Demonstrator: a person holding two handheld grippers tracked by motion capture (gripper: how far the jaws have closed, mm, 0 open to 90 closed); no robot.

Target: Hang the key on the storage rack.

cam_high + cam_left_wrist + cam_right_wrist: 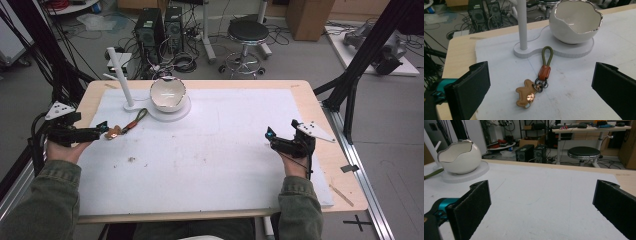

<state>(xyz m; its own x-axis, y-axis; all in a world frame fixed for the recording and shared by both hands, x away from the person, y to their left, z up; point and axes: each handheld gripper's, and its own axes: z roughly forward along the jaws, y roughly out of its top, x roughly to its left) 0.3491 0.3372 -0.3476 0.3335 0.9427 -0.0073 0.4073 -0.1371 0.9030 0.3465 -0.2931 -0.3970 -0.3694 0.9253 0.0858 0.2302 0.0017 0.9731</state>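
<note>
A keychain (534, 87) with a tan leather charm, an orange clasp and a green loop lies flat on the white mat (225, 145). In the high view the keychain (125, 127) lies just right of my left gripper (103, 127). My left gripper (541, 82) is open, its jaws wide on either side of the keychain without touching it. Behind stands a white egg-shaped bowl (167, 94) with a silver rim, on a white base beside an upright post (120, 75). My right gripper (270, 134) hovers at the mat's right side. The right gripper (541, 195) is open, with nothing between its jaws.
The mat covers most of the wooden table (320, 110). A black frame strut (365, 55) rises at the table's right. Beyond the far edge are a black stool (247, 32), computer towers (160, 27) and loose cables on the floor.
</note>
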